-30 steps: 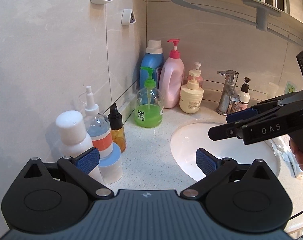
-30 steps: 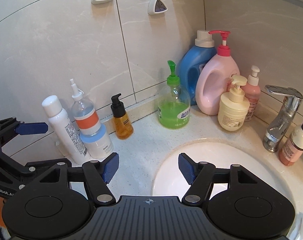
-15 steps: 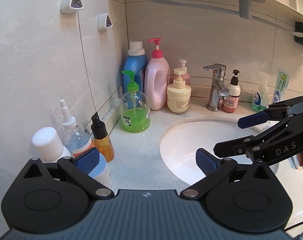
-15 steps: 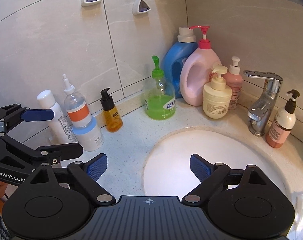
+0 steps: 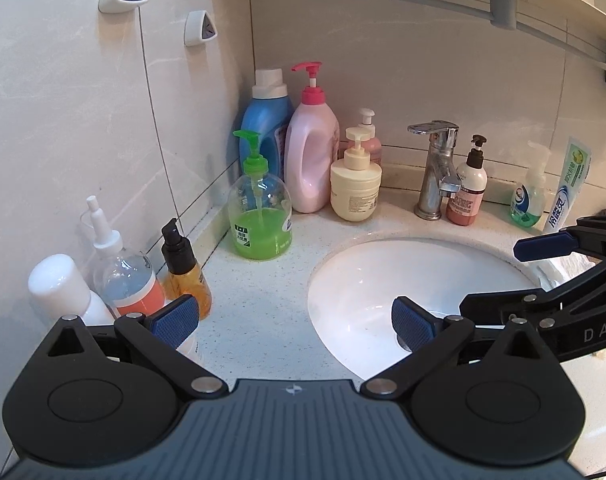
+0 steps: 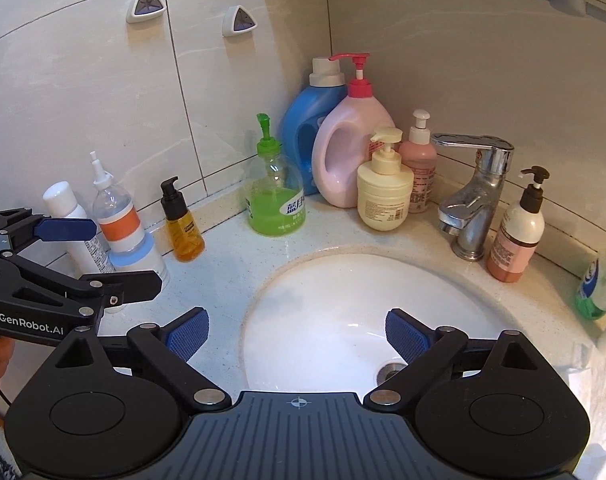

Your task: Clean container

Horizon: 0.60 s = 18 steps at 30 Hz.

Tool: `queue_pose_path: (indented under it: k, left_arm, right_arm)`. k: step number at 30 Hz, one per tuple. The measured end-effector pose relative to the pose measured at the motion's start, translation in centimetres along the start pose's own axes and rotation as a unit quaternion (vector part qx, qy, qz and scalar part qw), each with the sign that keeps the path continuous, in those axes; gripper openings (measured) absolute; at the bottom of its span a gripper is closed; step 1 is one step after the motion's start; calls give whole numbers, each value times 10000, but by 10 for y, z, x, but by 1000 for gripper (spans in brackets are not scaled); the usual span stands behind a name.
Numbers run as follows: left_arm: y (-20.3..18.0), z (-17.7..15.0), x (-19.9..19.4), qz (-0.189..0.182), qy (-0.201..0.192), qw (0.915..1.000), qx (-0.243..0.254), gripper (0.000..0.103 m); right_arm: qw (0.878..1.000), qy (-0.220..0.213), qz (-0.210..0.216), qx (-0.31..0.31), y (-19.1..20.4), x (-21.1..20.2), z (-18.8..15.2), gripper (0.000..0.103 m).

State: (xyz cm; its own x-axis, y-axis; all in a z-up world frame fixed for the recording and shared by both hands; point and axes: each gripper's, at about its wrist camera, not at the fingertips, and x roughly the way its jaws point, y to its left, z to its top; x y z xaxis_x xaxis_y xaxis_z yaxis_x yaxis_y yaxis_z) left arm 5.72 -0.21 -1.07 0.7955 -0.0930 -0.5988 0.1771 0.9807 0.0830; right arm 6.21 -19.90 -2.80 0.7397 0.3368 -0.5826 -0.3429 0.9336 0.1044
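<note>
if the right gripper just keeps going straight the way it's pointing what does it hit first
Most likely the far inner wall of the white sink basin: the right gripper is open, empty and aimed over the bowl. Beyond the rim stands the cream pump bottle. Depth is unclear in the fisheye view.

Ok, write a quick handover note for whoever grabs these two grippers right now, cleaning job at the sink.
Left gripper: open, empty, held over the counter edge beside the sink.
Right gripper: open, empty, held over the sink, above the drain.
Things: green soap bottle stands on the counter at the back left of the sink; faucet is behind it, no water running. Other bottles line the wall.
Done: nothing visible; nothing is picked up and the sink looks dry.
Left: the whole job. Which container is meant cannot be told from these views; no sponge or cloth shows either.
</note>
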Motion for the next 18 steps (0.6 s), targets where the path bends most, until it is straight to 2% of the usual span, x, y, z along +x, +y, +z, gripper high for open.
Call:
queue_pose_path:
  k: [6,18]
  left_arm:
    - [-3,-3,6,91,201,9997,-72,103]
    - [-6,-6,10,52,314,9995,-93,103]
  right_arm:
    - [9999,3,-114,111,-5,-7,-5,96]
    - [9996,114,-167,219,-6,-8,-12,97]
